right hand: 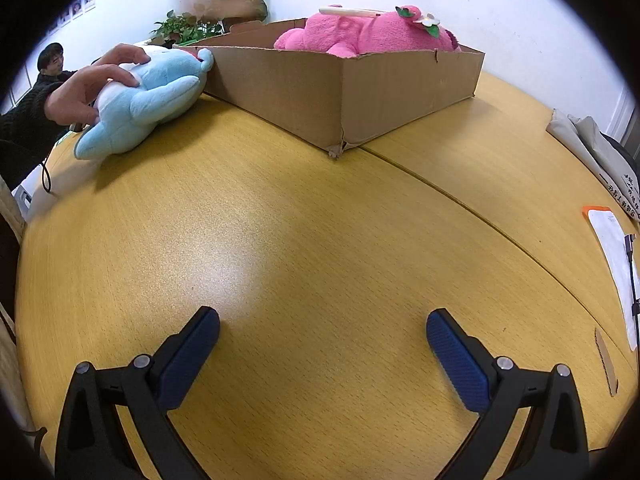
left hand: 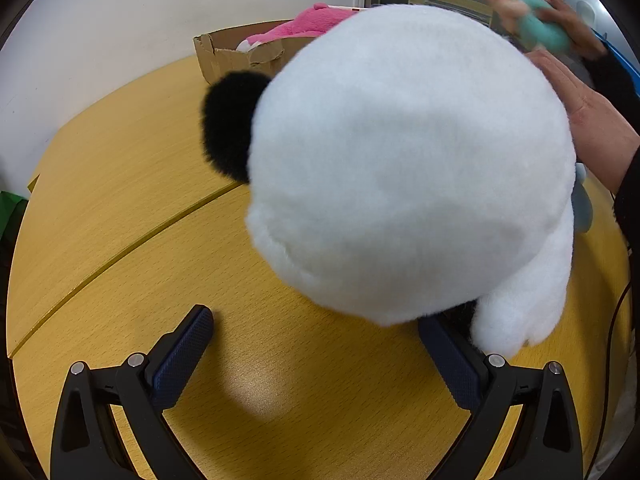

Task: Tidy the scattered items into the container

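Note:
A big white plush panda with a black ear fills the left wrist view, sitting just past my open left gripper; its fur overlaps the right finger. The cardboard box stands behind it with a pink plush inside. In the right wrist view the box holds the pink plush. A light blue plush lies on the table left of the box under a person's hand. My right gripper is open and empty above the table.
A person's hand and a teal plush held in another hand are at the right of the left wrist view. Papers and a cloth bag lie at the table's right edge. A seated person is far left.

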The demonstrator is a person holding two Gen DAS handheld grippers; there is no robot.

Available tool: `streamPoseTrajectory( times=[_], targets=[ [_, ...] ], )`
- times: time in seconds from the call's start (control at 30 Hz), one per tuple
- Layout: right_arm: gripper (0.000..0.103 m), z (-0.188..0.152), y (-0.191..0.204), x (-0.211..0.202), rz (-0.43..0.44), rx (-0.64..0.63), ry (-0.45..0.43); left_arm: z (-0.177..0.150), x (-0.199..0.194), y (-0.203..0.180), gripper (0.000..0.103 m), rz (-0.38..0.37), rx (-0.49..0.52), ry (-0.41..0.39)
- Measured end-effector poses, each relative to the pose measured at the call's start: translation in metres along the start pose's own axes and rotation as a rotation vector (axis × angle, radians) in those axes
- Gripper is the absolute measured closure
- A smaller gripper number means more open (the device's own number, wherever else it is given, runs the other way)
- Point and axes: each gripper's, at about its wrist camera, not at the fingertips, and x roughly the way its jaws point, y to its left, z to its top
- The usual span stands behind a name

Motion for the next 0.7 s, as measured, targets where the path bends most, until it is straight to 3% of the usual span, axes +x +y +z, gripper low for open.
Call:
streamPoseTrajectory(
  times=[0.7],
  targets=[
    [0.000,-0.0005,-0.0002,0.0004,0.000,0.000,0.001,0.0005,-0.0048,-0.0009,0.000,0.001,-0.001,0.001]
  ],
)
